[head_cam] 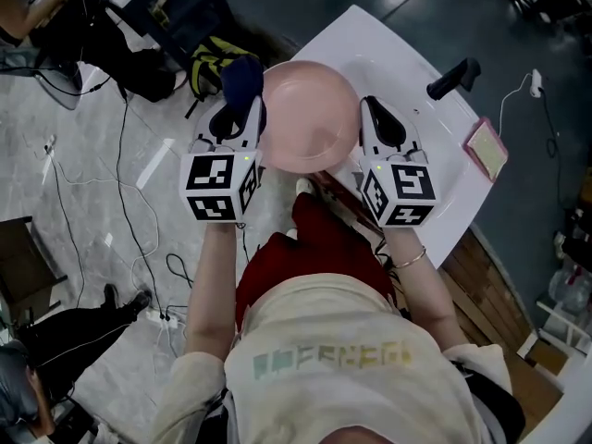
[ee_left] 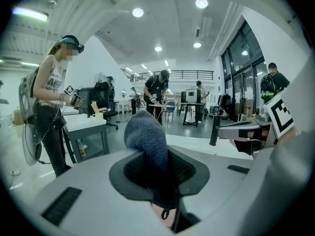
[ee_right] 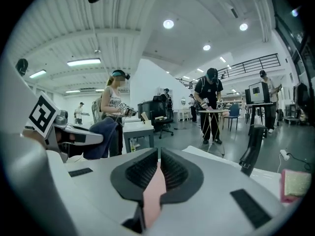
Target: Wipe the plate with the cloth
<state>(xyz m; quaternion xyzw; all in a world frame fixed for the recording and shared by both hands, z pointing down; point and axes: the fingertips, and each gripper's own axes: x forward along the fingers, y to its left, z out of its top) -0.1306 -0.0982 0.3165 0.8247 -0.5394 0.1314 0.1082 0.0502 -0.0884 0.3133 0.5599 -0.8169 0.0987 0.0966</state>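
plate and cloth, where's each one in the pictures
plate (head_cam: 310, 118), head view, middle of its pink face
cloth (ee_left: 146, 134), left gripper view, upper part of the blue fold

White table (head_cam: 393, 67), grey floor (head_cam: 83, 128), trailing cables (head_cam: 123, 169); ceiling spotlights (ee_left: 201, 3), tall windows (ee_left: 236, 73).

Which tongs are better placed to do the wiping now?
Left. The left tongs are shut on the dark blue cloth, right beside the pink plate. The right tongs are clamped on the plate's opposite edge, holding it, so they cannot wipe.
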